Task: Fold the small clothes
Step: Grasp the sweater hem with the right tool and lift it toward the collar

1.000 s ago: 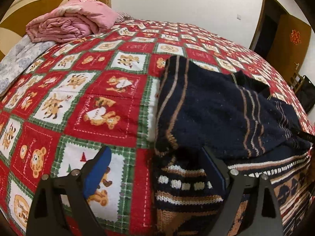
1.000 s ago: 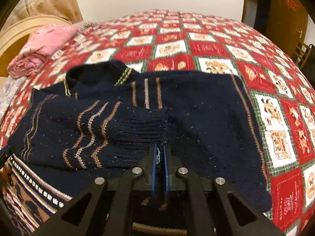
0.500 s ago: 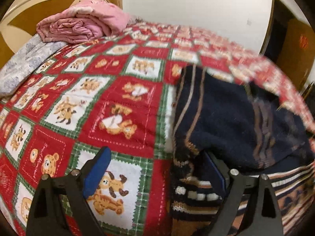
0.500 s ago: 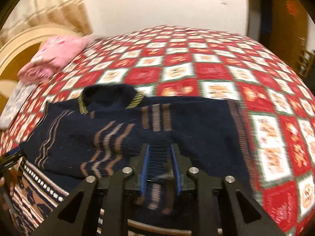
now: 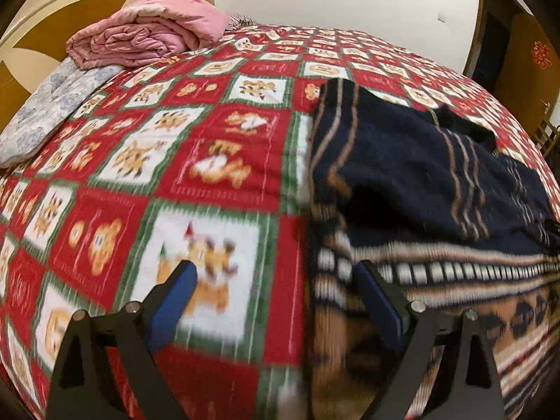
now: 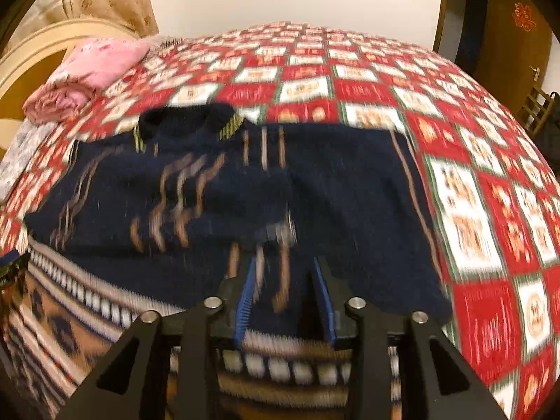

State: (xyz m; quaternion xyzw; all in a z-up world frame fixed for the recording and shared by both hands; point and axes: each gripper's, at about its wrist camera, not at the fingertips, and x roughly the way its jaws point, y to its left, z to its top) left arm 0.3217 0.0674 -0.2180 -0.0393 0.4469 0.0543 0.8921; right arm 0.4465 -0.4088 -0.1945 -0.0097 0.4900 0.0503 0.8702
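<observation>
A small navy knit sweater [image 5: 413, 161] with tan stripes and a patterned hem lies flat on the bed, both sleeves folded across its chest. It also shows in the right wrist view [image 6: 315, 189], collar at the far side. My left gripper [image 5: 276, 294] is open and empty, over the sweater's left edge near the hem. My right gripper [image 6: 285, 297] is open and empty, just above the hem; the folded sleeve cuff [image 6: 276, 231] lies free in front of it.
The bed has a red, green and white bear-pattern quilt [image 5: 168, 161]. A folded pink blanket [image 5: 147, 31] and a grey floral pillow [image 5: 45, 112] lie near the headboard at far left. A brown door [image 6: 518, 35] and a chair stand at right.
My right gripper has opened, let go of the sleeve cuff and drawn back toward the hem. My left gripper, still open, has also pulled back toward the hem.
</observation>
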